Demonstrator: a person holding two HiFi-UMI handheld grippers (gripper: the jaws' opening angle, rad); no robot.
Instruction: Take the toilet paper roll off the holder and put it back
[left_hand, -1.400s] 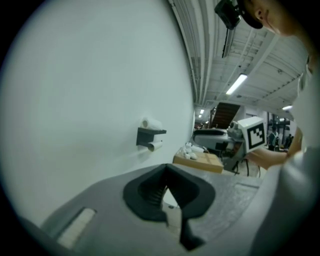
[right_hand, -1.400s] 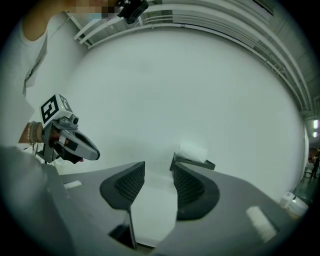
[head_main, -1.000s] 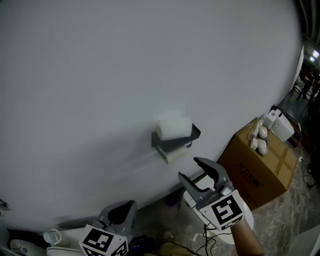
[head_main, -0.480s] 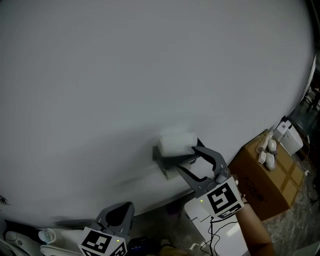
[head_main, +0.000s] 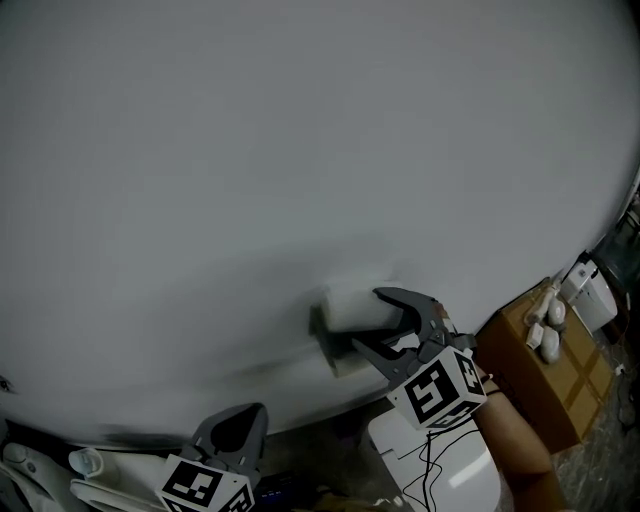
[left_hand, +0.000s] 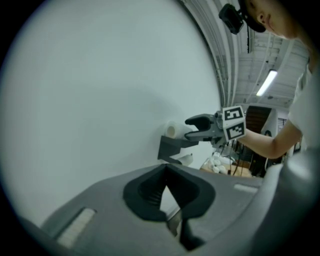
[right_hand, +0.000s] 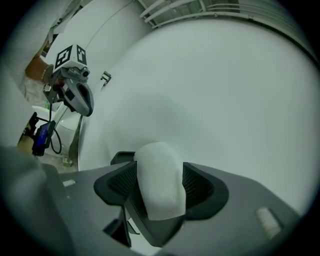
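The white toilet paper roll (head_main: 350, 305) sits on a dark grey holder (head_main: 325, 335) fixed to the pale wall. My right gripper (head_main: 367, 320) reaches in from the right, one jaw above the roll and one below, and its jaws are opening. In the right gripper view the roll (right_hand: 157, 180) fills the gap between the ribbed pads (right_hand: 197, 185), with the holder (right_hand: 122, 157) just behind it. My left gripper (head_main: 235, 428) hangs low at the bottom left, far from the roll, its jaws together on nothing. From there the roll (left_hand: 172, 130) and the right gripper (left_hand: 192, 129) show ahead.
A brown cardboard box (head_main: 540, 400) with small white items on top stands on the floor to the right. A white fixture (head_main: 440, 470) with cables lies below my right forearm. The bare wall (head_main: 300, 150) fills most of the view.
My right gripper has risen from below the holder and moved left to the roll, so that its jaws now straddle it. The left gripper has stayed put.
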